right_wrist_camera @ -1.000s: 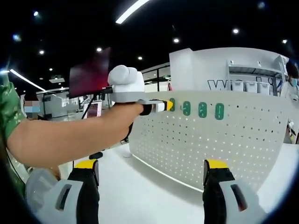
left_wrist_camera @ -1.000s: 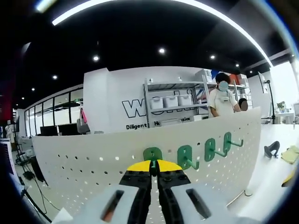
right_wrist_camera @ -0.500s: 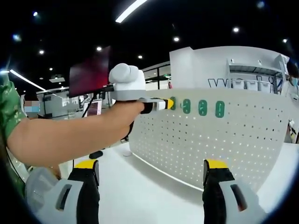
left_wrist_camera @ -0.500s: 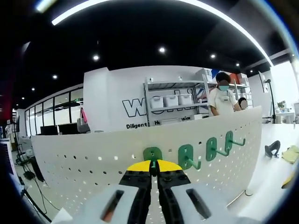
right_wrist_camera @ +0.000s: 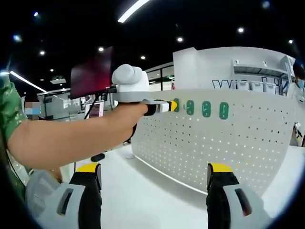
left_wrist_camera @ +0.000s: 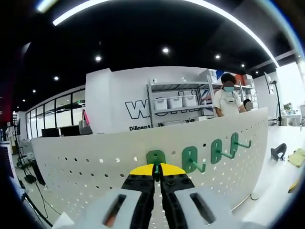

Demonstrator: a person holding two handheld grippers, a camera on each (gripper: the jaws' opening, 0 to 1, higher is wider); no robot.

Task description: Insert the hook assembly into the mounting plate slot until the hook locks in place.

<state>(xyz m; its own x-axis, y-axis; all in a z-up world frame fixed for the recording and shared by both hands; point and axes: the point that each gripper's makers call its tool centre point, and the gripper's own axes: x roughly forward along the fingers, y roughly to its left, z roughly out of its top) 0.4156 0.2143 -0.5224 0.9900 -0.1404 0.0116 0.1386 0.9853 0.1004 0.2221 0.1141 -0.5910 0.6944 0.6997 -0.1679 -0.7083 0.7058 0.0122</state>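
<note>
Left gripper view, nearest the lens: the left gripper (left_wrist_camera: 157, 168), black jaws with yellow tips, pressed together on the stem of a green hook (left_wrist_camera: 156, 157). The hook's rounded base plate lies against the white pegboard (left_wrist_camera: 86, 164), just above the jaw tips. To its right along the same row sit three more green hooks (left_wrist_camera: 213, 152), each with its base flat on the board and a prong reaching out toward the right. The pegboard stands upright on a white table (left_wrist_camera: 279, 183). On the table at the right edge lie a dark clamp-like object (left_wrist_camera: 277, 152) and a yellow-green item, too small to identify. Behind the board: a metal shelf (left_wrist_camera: 178, 102) with white bins, a wall with large lettering, and a person (left_wrist_camera: 226, 101) standing at the shelf.

Right gripper view, nearest the lens: the right gripper (right_wrist_camera: 155, 179), jaws spread wide apart with nothing between them, over the white table (right_wrist_camera: 143, 200). Beyond, a bare forearm (right_wrist_camera: 71, 138) reaches from the left, its hand grasping the left gripper (right_wrist_camera: 169, 106), whose yellow tips meet the pegboard (right_wrist_camera: 224, 143) at the leftmost hook (right_wrist_camera: 176, 105) of the green row. The other three hooks (right_wrist_camera: 206, 109) follow to the right. Farther back are a dark red screen (right_wrist_camera: 91, 72) and ceiling lights.
</note>
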